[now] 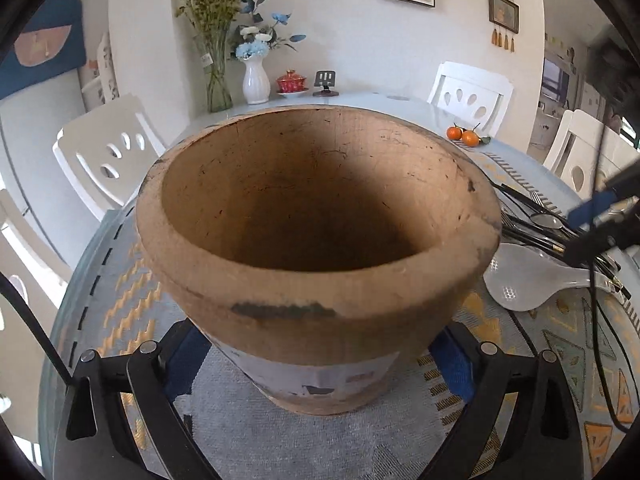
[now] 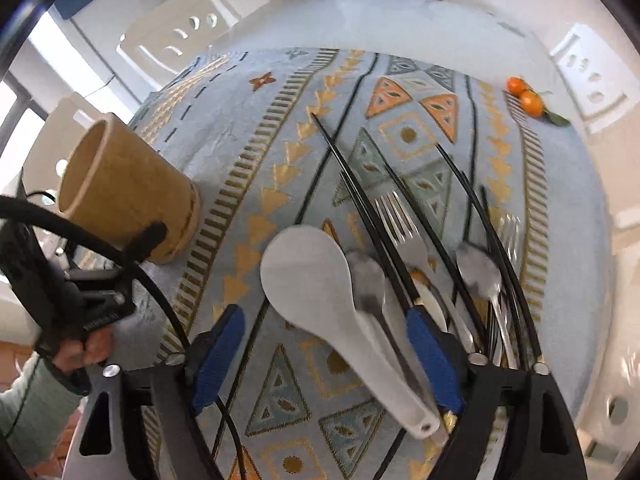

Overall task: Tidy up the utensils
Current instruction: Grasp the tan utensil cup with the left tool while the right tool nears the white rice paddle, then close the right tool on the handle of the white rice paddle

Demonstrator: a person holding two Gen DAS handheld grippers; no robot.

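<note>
The left gripper (image 1: 320, 364) jaws clamp a brown holder cup (image 1: 316, 240). The right gripper (image 2: 328, 356) jaws stand apart over a white rice paddle (image 2: 320, 292) among cutlery on the worktop (image 2: 360, 12); closing on its handle likely comes next.

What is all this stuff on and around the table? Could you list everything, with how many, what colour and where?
Holder cup: one, tan, empty, between the left gripper's pads.
Rice paddle: one, white, on the cloth between the right gripper's fingers.
Chopsticks: several, black, in the utensil pile.
Forks: at least two, silver, in the pile.
Spoons: at least two, silver, in the pile.
Tablecloth: one, pale blue patterned.
Oranges: two, far right on the table.
Vases: two, white and glass, far edge.
Lidded cup: one, red, beside the vases.
Chairs: several, white.
Left gripper: black with blue pads.
Right gripper: open.
</note>
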